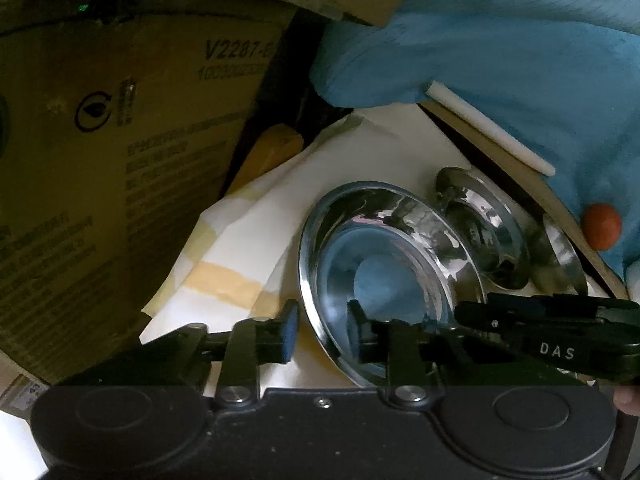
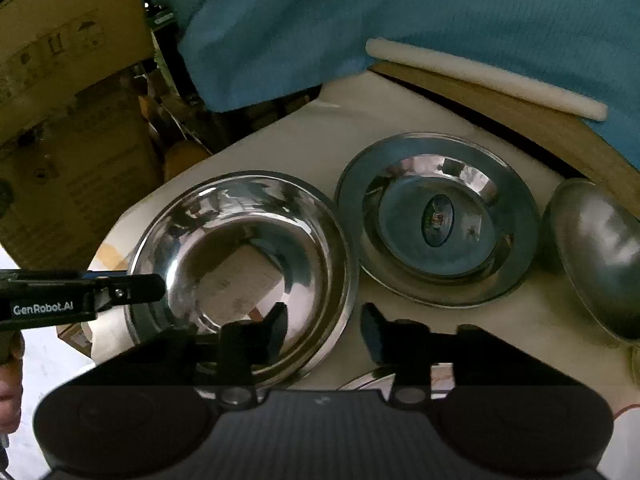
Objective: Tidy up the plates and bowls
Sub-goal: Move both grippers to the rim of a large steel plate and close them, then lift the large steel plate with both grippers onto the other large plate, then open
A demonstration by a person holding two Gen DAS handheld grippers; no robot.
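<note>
A large steel bowl (image 2: pixel 256 264) sits on the white table sheet (image 2: pixel 280 148). My left gripper (image 1: pixel 322 332) is open and straddles its near-left rim; the bowl also shows in the left wrist view (image 1: pixel 384 256). My right gripper (image 2: pixel 324 328) is open and straddles the bowl's right rim. The left gripper shows at the bowl's left edge in the right wrist view (image 2: pixel 132 290). A steel plate (image 2: pixel 438 216) with a sticker in its middle lies to the right. An upturned steel bowl (image 2: pixel 600 252) lies further right.
Cardboard boxes (image 1: pixel 100 160) stand at the left of the table. A blue cloth (image 2: pixel 400 20) hangs behind, with a white foam strip (image 2: pixel 480 76) on a wooden edge. An orange ball (image 1: pixel 601 226) sits by the cloth. Another plate rim (image 2: pixel 368 380) shows under my right gripper.
</note>
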